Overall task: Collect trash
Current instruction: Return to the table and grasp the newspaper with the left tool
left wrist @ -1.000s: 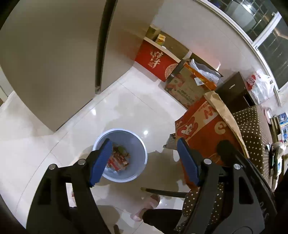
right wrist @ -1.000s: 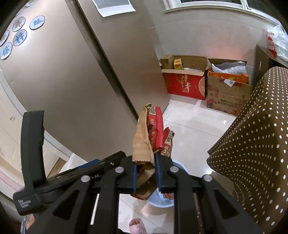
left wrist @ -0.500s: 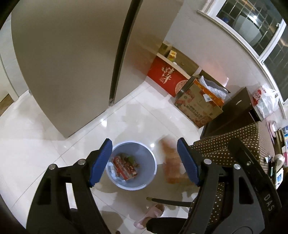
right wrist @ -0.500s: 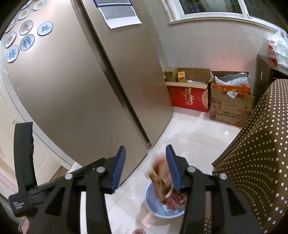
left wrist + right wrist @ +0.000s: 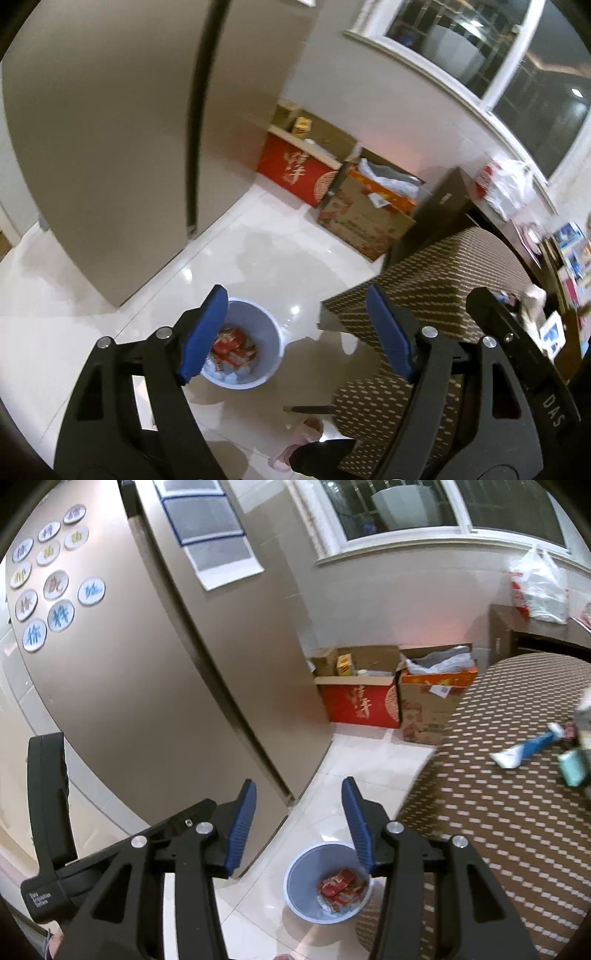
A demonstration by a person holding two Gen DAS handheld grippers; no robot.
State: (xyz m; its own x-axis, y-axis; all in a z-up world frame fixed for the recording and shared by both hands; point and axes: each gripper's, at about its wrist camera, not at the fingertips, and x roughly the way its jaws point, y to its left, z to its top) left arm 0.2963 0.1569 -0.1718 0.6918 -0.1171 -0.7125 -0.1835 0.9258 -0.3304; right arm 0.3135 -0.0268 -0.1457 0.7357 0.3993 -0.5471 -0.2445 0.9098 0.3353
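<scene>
Red-and-brown wrappers (image 5: 341,886) that your right gripper (image 5: 299,825) clamped a second ago now lie in the blue bin (image 5: 295,897) on bare floor beside the dotted tabletop's edge (image 5: 424,775), its jaws spread and empty, your left gripper (image 5: 291,328) likewise wide, opening, holding nothing.

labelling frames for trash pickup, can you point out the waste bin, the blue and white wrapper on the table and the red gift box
waste bin (image 5: 295,893), right wrist view, left inner wall
blue and white wrapper (image 5: 526,748), right wrist view, blue middle
red gift box (image 5: 358,705), right wrist view, front face
</scene>
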